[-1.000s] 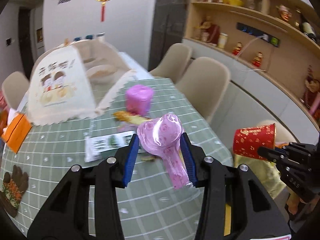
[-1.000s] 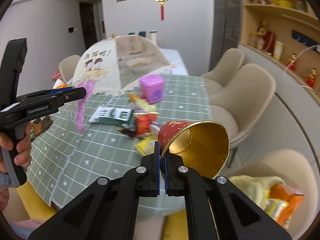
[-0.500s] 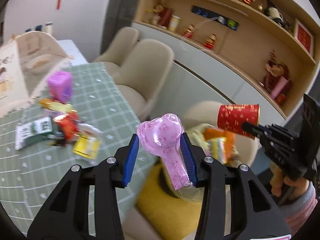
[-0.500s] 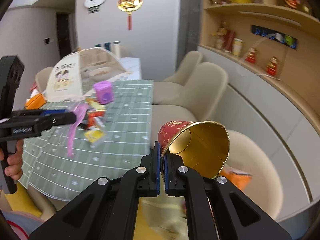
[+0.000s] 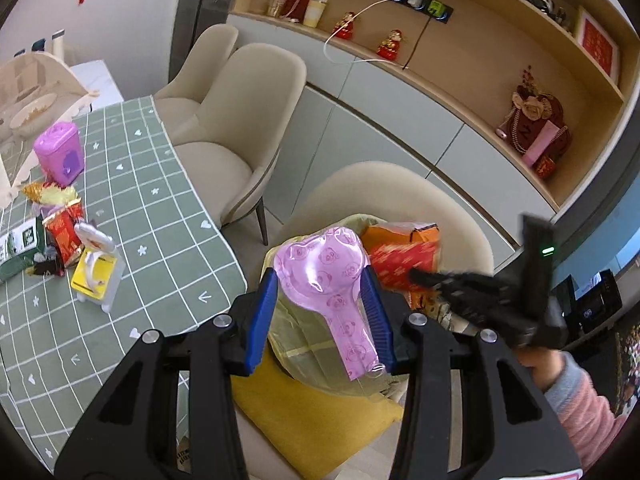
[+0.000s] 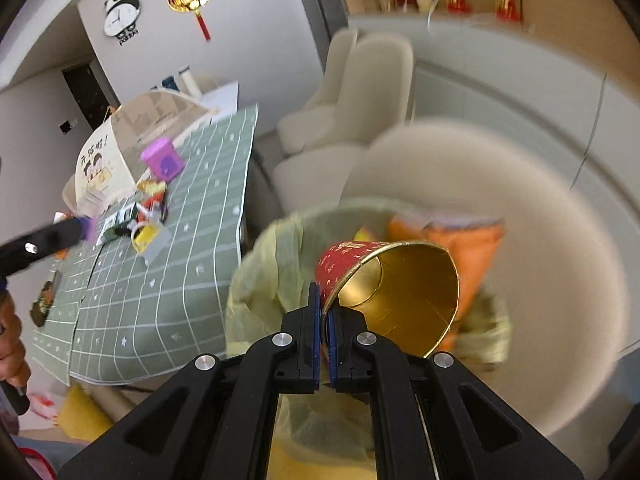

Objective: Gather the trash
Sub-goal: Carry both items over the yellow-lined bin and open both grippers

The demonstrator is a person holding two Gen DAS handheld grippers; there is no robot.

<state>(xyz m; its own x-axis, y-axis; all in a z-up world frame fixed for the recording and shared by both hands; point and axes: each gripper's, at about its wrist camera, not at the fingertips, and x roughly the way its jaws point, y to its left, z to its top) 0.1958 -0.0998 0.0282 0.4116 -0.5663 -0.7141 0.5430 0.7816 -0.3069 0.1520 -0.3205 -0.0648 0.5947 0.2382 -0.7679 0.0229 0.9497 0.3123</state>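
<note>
The left gripper clamps a pink heart-shaped plastic wrapper between its blue pads, holding it above the yellow-lined trash bag on the beige chair. To its right, the right gripper is pinched tight on the rim of a red paper cup with gold lining, tilted over the same bag. More wrappers lie on the green checked tablecloth at left, near a purple box.
</note>
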